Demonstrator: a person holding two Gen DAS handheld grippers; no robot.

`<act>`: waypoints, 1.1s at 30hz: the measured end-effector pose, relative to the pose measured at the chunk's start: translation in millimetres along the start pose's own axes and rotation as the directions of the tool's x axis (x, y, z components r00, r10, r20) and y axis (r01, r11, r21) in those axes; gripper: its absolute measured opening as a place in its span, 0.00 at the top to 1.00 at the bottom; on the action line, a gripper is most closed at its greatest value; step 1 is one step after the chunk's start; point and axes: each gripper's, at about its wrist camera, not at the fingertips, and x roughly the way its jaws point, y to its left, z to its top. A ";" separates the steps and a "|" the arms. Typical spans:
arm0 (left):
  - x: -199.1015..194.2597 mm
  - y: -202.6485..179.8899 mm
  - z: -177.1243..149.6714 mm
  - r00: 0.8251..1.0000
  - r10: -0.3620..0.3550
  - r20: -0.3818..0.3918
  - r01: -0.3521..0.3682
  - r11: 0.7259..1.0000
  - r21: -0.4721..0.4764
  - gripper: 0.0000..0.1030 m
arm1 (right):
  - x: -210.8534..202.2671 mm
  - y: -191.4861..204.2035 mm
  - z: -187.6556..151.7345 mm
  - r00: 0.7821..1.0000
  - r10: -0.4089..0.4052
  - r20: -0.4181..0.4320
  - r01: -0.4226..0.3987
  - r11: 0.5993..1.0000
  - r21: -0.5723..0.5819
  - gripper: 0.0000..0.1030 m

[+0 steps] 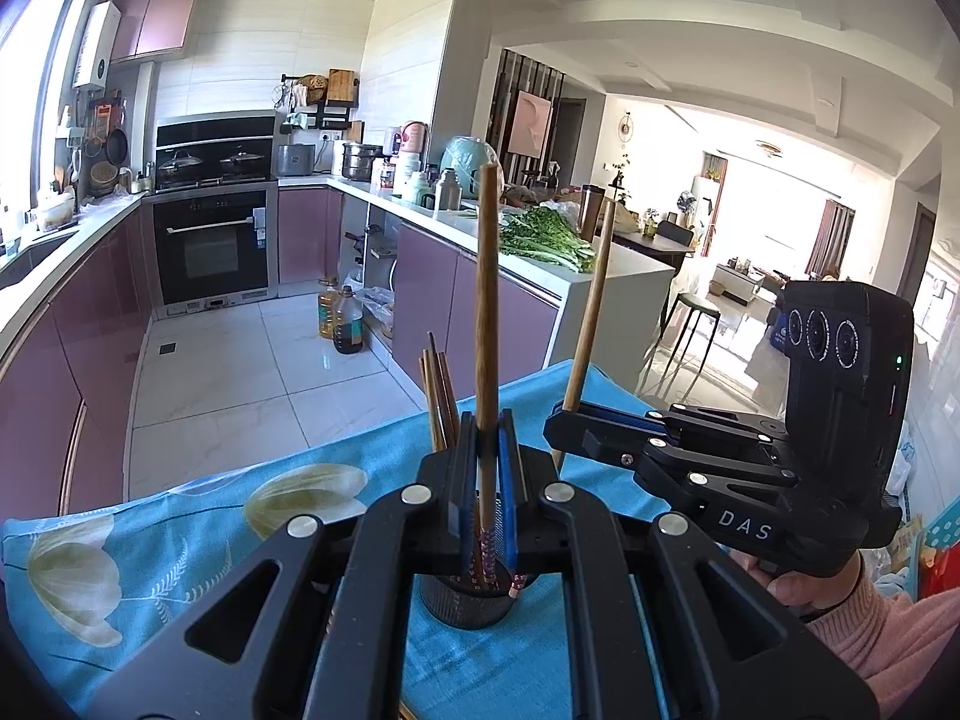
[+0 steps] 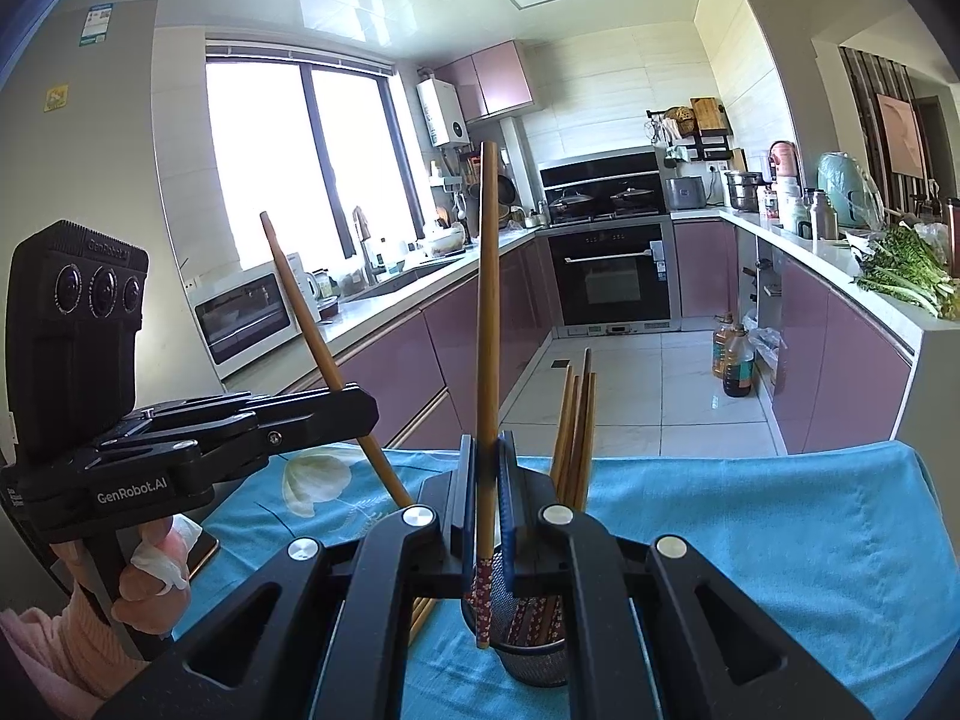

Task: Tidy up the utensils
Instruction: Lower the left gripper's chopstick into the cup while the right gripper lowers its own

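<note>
Kitchen with mauve cabinets, oven at far wall; table draped in blue floral cloth. Dark mesh utensil cup upright on cloth, just beyond both claws. Bundle of wooden chopsticks standing in cup, patterned ends down. Left claw closed on one chopstick, held near vertical, patterned lower end at cup mouth. Right claw closed on a second chopstick, also near vertical, floral tip hanging at cup rim, apparently just outside it. In right wrist view, left claw at left, chopstick tilted. In left wrist view, right claw at right, chopstick slightly tilted. Leafy greens on far counter.
</note>
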 end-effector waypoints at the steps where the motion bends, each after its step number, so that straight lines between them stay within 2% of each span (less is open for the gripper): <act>1: 0.1 0.4 0.5 1.000 0.000 -0.001 0.000 1.000 -0.001 0.93 | 0.4 0.1 0.5 1.000 -0.003 0.002 0.003 1.000 0.001 0.94; 13: 12.0 -0.4 1.1 1.000 0.009 -0.021 -0.009 1.000 0.002 0.93 | 9.4 -3.2 3.9 1.000 -0.026 0.010 0.026 0.999 0.022 0.94; 33: 37.8 -0.2 -6.0 0.996 0.014 -0.089 -0.013 1.000 0.010 0.93 | 36.3 -9.0 -4.5 0.997 -0.061 -0.054 0.062 0.998 0.028 0.94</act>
